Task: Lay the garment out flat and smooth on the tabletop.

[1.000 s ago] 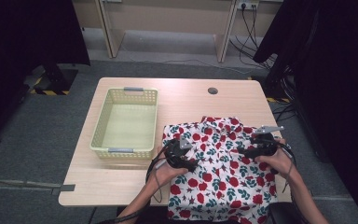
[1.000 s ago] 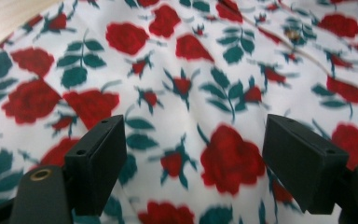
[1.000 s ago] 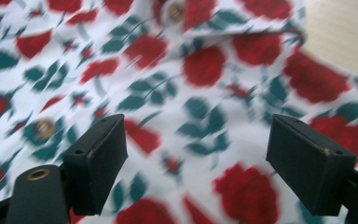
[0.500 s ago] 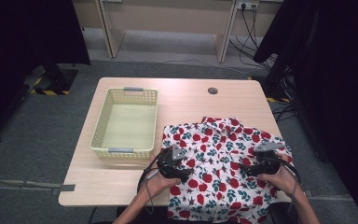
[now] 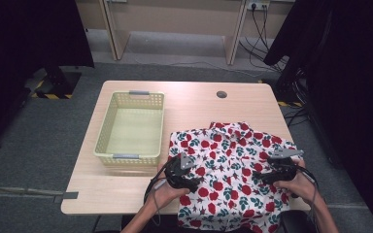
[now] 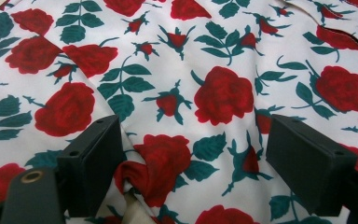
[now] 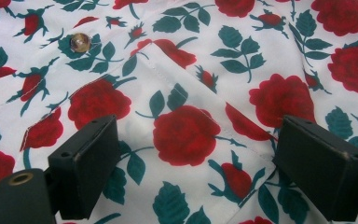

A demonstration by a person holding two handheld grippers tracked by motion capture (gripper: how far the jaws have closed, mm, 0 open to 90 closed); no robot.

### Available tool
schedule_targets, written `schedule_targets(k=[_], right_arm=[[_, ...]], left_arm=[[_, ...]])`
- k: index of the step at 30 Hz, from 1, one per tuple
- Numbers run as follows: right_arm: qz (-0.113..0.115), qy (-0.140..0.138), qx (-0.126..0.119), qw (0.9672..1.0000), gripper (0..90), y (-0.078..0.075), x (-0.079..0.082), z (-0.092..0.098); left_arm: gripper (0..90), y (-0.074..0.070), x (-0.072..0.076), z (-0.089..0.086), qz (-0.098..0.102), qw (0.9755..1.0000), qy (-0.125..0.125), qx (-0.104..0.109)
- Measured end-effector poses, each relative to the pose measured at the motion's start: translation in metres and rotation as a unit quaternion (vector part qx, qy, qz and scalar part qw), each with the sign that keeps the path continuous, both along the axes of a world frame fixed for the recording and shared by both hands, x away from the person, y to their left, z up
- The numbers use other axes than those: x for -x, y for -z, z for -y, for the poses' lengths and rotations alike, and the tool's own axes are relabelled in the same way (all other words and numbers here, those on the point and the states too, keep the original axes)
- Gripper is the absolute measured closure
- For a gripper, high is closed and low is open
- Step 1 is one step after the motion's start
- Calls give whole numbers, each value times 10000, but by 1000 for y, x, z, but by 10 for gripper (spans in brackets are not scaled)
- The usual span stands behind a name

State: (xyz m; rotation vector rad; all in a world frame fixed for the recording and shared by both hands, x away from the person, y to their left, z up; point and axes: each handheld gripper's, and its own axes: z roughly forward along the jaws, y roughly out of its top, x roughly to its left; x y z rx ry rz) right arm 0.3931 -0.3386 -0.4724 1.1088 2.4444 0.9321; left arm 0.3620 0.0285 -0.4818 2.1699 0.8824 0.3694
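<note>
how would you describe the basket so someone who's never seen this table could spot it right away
Look at the light wooden table and go to its left half. There stands a pale yellow-green plastic basket, rectangular, with holed walls and a grey handle at each short end. It is empty and plain, unlike the rose-printed shirt spread flat to its right.

I can read no words, labels, brand names or numbers anywhere, neither on the rose-print shirt (image 5: pixel 233 165) under my hands nor on the basket (image 5: pixel 130 127) just left of it. The nearest thing to a sign is the yellow-and-black hazard striping (image 5: pixel 53 94) on the floor, well to the left of the basket, and it carries no lettering.
</note>
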Motion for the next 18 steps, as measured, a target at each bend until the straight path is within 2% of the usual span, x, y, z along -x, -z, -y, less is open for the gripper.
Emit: schedule_targets(k=[7, 12, 18], right_arm=[[-115, -75, 109, 9998, 123, -2, -22, 2], [-109, -113, 98, 9998, 120, -2, -39, 3], [-73, -122, 38, 9999, 125, -1, -47, 6]], left_arm=[[174, 0, -14, 5, -38, 10000, -38, -4], [174, 0, -22, 6, -30, 10000, -92, -2], [174, 0, -22, 7, -19, 9999, -111, 23]])
